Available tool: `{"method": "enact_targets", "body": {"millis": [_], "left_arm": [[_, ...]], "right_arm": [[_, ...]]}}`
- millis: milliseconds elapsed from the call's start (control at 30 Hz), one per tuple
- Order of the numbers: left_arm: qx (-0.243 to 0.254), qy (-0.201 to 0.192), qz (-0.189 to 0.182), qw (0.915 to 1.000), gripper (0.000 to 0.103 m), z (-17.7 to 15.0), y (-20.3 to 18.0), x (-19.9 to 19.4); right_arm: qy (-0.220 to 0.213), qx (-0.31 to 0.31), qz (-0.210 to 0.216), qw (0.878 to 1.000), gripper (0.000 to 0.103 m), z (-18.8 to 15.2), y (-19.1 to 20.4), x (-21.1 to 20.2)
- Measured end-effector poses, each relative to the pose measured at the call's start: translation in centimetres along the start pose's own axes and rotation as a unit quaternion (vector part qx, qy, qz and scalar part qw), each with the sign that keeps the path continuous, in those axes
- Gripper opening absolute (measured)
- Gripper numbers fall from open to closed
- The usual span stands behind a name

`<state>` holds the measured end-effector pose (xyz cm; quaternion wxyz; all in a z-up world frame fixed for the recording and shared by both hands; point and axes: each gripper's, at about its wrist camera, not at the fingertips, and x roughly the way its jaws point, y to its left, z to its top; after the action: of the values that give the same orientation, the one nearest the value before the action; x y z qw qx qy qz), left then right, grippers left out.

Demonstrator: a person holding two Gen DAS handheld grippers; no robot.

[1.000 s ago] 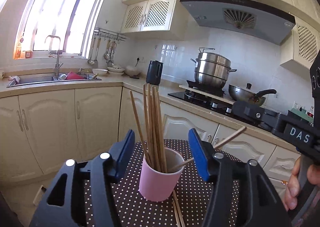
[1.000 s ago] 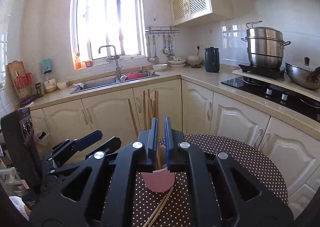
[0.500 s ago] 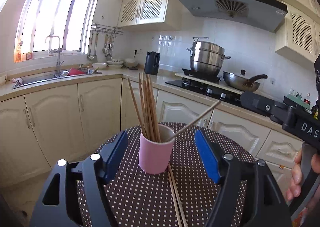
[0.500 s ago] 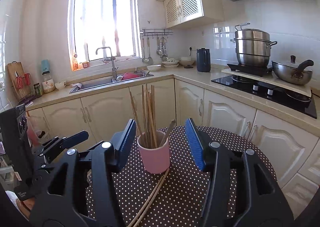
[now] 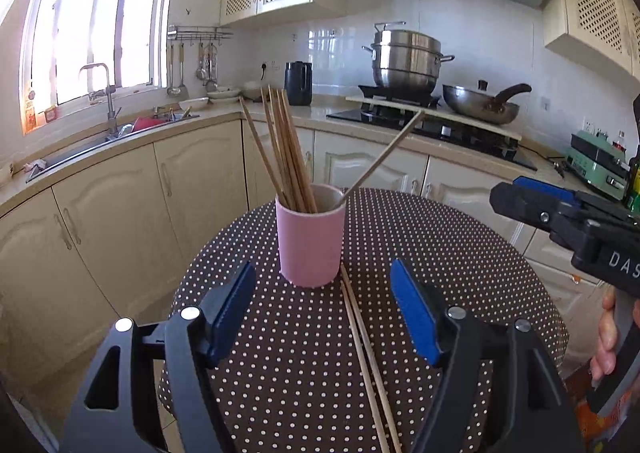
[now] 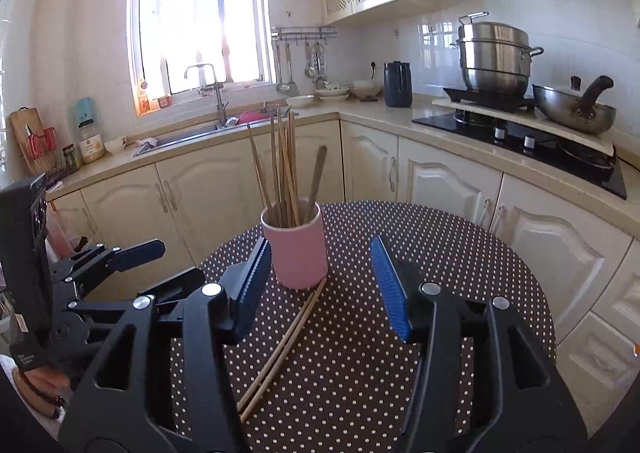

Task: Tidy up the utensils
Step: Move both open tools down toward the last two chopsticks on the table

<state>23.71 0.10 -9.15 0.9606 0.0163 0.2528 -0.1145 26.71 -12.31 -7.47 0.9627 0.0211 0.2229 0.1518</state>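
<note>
— Lying flat, two chopsticks (image 5: pixel 366 353) run near to far on the table (image 5: pixel 460 253), far tips touching the pink cup (image 5: pixel 310 241).

— And the grippers?

— Left gripper (image 5: pixel 322 317) spread above them; right gripper (image 6: pixel 320 285) spread too — both empty.
</note>
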Motion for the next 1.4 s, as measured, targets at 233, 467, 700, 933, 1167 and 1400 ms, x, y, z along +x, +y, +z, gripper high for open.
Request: {"method": "enact_targets", "body": {"millis": [233, 467, 700, 933, 1167, 1400], "left_arm": [[-0.002, 0.037, -0.006, 0.9993, 0.069, -1.8, -0.2, 2.1], [-0.008, 0.075, -0.019, 0.9969, 0.069, -2.9, -0.6, 4.7], [-0.027, 0.126, -0.047, 0.9905, 0.069, -4.3, -0.3, 8.1], [-0.031, 0.175, -0.046, 0.9829, 0.069, -5.3, -0.7, 11.6], [-0.005, 0.201, -0.024, 0.9792, 0.069, -6.0, -1.5, 13.3], [0.005, 0.217, 0.003, 0.9762, 0.069, -5.7, -1.4, 13.8]], "right_arm": [[0.034, 0.008, 0.003, 0.999, 0.052, -2.6, -0.8, 1.7], [0.071, 0.013, 0.007, 0.997, 0.052, -5.0, -1.2, 4.0], [0.099, 0.034, 0.012, 0.994, 0.052, -6.5, -2.5, 6.2], [0.121, 0.047, 0.015, 0.991, 0.052, -7.5, -3.7, 8.1], [0.137, 0.058, 0.018, 0.989, 0.052, -8.2, -4.2, 9.4], [0.151, 0.051, 0.025, 0.987, 0.052, -8.3, -3.3, 10.5]]}}
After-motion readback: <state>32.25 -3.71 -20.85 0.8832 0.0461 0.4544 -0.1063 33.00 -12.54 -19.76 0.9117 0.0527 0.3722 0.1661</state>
